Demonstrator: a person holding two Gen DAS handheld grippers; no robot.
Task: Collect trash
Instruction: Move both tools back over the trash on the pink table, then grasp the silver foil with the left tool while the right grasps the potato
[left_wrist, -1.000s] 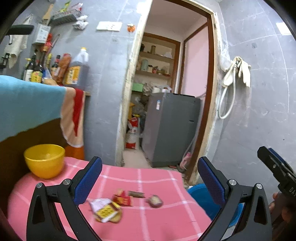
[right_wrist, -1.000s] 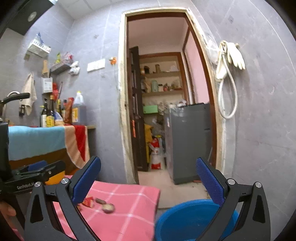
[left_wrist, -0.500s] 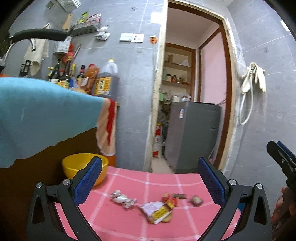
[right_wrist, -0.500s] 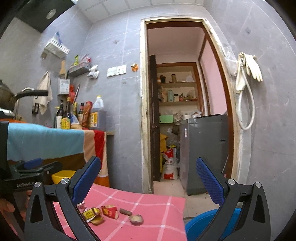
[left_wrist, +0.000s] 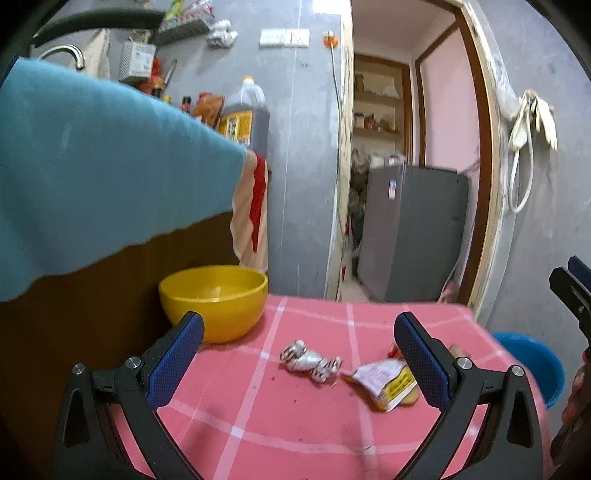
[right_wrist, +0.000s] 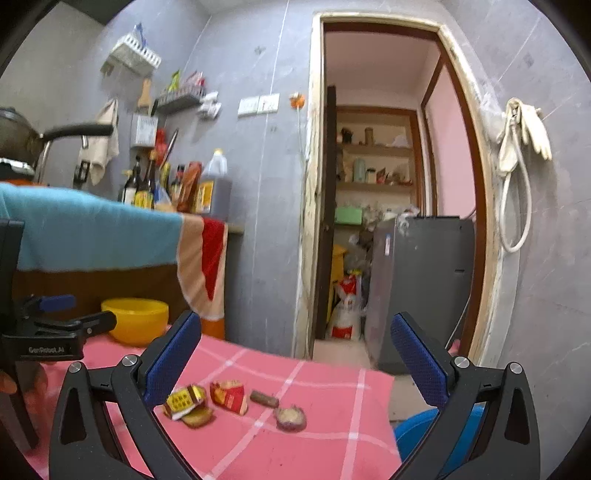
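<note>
Pink tablecloth (right_wrist: 317, 435) holds five trash scraps (right_wrist: 229, 397), one yellow bowl (right_wrist: 135, 319).

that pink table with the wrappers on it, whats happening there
A person holds a two-finger gripper in each hand over the pink checked table, clearing trash. Both the left gripper and the right gripper are open and empty. A crumpled silver wrapper, a yellow packet, a red packet and small scraps lie loose on the cloth. A yellow bowl sits at the back corner, and a blue bin stands on the floor beside the table. Nothing has been picked up.
</note>
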